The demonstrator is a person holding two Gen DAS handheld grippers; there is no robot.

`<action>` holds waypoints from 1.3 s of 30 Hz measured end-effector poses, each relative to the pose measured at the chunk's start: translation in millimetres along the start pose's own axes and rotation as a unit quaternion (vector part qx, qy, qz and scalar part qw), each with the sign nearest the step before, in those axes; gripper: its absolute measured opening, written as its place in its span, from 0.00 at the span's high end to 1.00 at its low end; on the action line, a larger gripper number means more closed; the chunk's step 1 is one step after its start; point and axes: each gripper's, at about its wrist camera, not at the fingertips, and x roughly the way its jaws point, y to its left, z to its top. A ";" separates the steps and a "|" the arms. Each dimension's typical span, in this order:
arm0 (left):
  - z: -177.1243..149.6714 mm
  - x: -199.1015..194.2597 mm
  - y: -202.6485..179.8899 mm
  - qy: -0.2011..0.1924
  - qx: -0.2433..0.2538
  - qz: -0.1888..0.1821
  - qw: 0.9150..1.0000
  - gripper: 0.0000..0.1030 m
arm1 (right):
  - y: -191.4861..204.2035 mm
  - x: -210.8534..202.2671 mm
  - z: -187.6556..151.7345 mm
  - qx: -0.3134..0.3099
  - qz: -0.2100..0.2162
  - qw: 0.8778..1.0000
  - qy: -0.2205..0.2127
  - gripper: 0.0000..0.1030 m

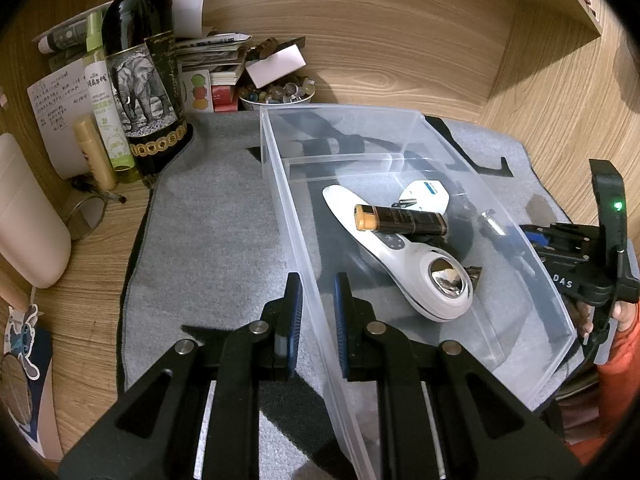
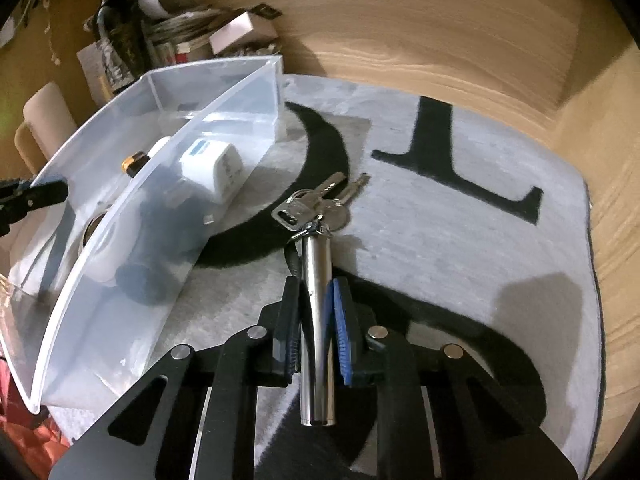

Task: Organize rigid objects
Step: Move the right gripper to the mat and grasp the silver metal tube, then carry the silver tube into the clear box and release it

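Observation:
A clear plastic bin [image 1: 496, 216] stands on a grey mat [image 1: 208, 220]. In it lie a white handheld device [image 1: 424, 276], a dark tube with an orange cap [image 1: 400, 220] and a white plug adapter [image 1: 426, 194]. My left gripper [image 1: 318, 312] straddles the bin's left wall, one finger on each side, with a narrow gap. My right gripper [image 2: 314, 320] is shut on a silver metal cylinder [image 2: 318, 320] with a bunch of keys [image 2: 320, 204] on its far end, resting on the mat [image 2: 460, 240] to the right of the bin [image 2: 132, 216]. The right gripper also shows in the left wrist view [image 1: 576, 264].
A dark wine bottle [image 1: 144, 80], a green spray bottle [image 1: 106, 100], a yellow tube [image 1: 94, 152], papers, boxes and a bowl of marbles [image 1: 276, 94] crowd the back left. A small mirror [image 1: 86, 216] lies left of the mat. Wooden walls close the back and right.

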 end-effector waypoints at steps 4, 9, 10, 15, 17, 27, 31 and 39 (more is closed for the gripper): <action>0.0 0.0 0.1 0.000 0.001 0.000 1.000 0.87 | -3.8 -12.9 3.6 0.011 -0.003 1.000 -0.023 0.86; -0.2 -0.3 0.7 0.000 0.000 0.000 1.000 0.87 | -3.1 -39.2 15.5 0.013 -0.003 0.998 -0.066 0.86; -0.2 -0.3 0.7 0.000 0.000 0.000 1.000 0.87 | -2.7 -41.8 18.0 0.011 -0.003 0.997 -0.072 0.86; -0.2 -0.3 0.9 0.000 0.001 0.000 1.000 0.87 | 10.8 -62.5 33.8 -0.006 0.005 0.994 -0.110 0.86; -0.2 -0.3 0.6 0.000 0.001 0.000 1.000 0.87 | 18.0 -68.2 39.3 -0.013 0.007 0.992 -0.123 0.86; -0.4 -0.5 0.8 0.000 0.000 -0.001 1.000 0.87 | 57.2 -75.7 63.6 -0.055 0.045 0.985 -0.157 0.86; -0.4 -0.5 0.6 0.000 0.000 0.000 1.000 0.86 | 73.5 -66.4 66.6 -0.076 0.059 0.984 -0.148 0.86; -0.4 -0.7 0.8 -0.001 0.000 -0.002 1.000 0.86 | 97.5 -33.0 64.2 -0.098 0.077 0.987 -0.099 0.86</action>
